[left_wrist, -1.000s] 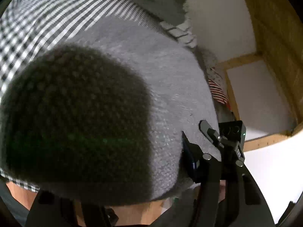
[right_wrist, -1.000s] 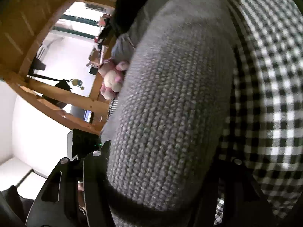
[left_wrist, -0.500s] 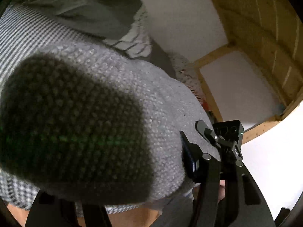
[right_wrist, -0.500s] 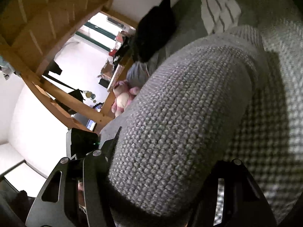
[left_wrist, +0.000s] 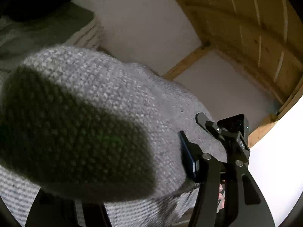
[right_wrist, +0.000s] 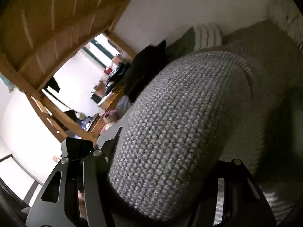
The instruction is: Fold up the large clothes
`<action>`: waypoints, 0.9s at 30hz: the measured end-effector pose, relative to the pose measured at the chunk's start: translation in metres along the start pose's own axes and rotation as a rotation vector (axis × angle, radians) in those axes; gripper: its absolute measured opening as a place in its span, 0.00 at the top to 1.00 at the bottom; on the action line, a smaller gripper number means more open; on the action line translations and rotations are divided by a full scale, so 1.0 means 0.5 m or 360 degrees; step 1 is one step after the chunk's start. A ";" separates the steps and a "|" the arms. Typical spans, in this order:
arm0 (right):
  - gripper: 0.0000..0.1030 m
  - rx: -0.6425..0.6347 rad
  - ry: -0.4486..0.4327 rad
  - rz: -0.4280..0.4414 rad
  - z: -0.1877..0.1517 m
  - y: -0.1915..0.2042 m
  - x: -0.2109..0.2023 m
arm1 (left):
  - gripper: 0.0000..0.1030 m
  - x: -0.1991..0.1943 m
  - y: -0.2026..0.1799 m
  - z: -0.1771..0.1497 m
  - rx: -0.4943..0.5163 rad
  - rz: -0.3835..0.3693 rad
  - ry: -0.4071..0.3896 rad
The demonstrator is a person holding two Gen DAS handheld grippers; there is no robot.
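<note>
A grey knitted sweater (left_wrist: 117,102) fills the left wrist view and bulges between my left gripper's (left_wrist: 121,194) jaws, which are shut on it. The same grey knit (right_wrist: 180,124) fills the right wrist view, bunched between my right gripper's (right_wrist: 161,194) jaws, which are shut on it. Both grippers hold the sweater lifted, and it hides the fingertips. The right gripper's body (left_wrist: 233,132) shows at the lower right of the left wrist view, close beside the left one.
Under the sweater lie a grey-green cushion (left_wrist: 43,30), a black cushion (right_wrist: 144,70) and a striped pillow (right_wrist: 206,36). A white wall (left_wrist: 144,24) and wooden bunk frame (left_wrist: 246,28) stand behind. A pink soft toy (right_wrist: 110,117) lies at the bed's edge.
Both grippers have risen and tilted up with the sweater. The checked bedcover has dropped out of view; the wall and wooden frame now fill the upper part of both views.
</note>
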State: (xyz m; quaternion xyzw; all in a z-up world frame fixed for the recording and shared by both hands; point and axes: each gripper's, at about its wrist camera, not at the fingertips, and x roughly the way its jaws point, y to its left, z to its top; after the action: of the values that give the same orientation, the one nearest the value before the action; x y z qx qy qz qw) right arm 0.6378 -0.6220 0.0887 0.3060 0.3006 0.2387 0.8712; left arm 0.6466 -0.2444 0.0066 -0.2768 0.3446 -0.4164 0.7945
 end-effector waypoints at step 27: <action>0.43 0.0148 0.0319 -0.0515 -0.161 -0.587 -0.370 | 0.34 0.570 -0.041 -0.513 -0.0108 0.0171 0.0370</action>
State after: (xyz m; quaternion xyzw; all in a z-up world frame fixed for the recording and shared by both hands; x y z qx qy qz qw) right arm 0.5215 -0.9067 -0.0907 0.2684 0.4419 0.1105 0.8488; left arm 0.5560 -0.5369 -0.2250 -0.2344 0.4625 -0.3906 0.7606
